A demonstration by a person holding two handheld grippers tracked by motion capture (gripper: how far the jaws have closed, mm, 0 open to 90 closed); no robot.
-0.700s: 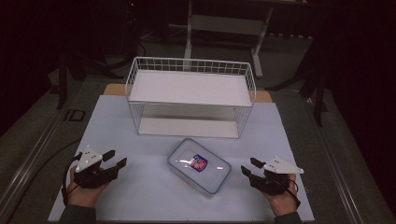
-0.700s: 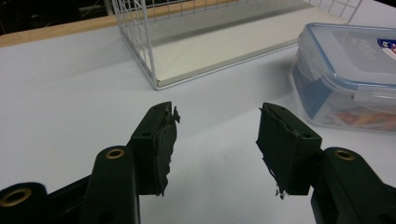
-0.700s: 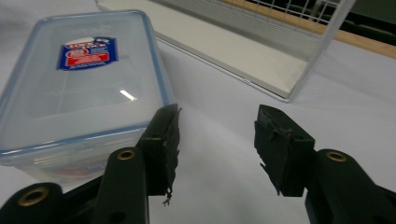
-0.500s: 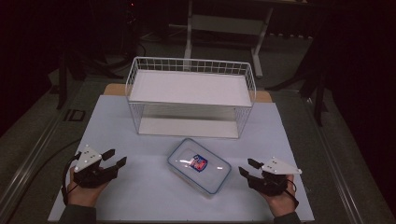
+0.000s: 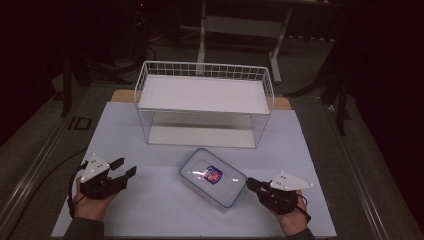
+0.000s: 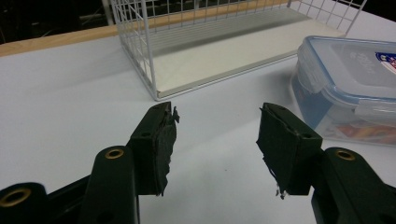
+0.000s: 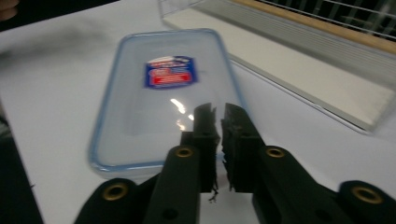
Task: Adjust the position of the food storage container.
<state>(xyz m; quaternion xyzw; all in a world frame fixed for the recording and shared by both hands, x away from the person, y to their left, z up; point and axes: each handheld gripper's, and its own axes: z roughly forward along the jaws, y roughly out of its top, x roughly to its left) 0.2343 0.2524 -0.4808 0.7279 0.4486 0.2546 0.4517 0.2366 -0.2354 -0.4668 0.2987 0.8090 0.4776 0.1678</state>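
1. Fingers of right gripper (image 7: 217,114) clenched, pads nearly touching w/ nothing between; tips sit just over the near edge of the clear lidded container (image 7: 163,93), contact w/ lid not clear.
2. Left gripper (image 6: 215,121) fingers released, wide gap, bare table (image 6: 60,93) between them, nothing grasped.
3. High view: container (image 5: 212,176) lies on the white table (image 5: 160,200) front-center, angled, just in front of the wire basket (image 5: 205,105); blue-rimmed lid on, red/blue label on top.
4. Right gripper (image 5: 250,184) is at the container's right end, right hand (image 5: 290,212) behind it near the table's front edge.
5. Left gripper (image 5: 125,167) rests front-left, well apart from container, jaws pointing toward it; left hand (image 5: 92,200) under it.
6. Left gripper view: container (image 6: 350,79) at right, basket (image 6: 201,42) corner ahead.
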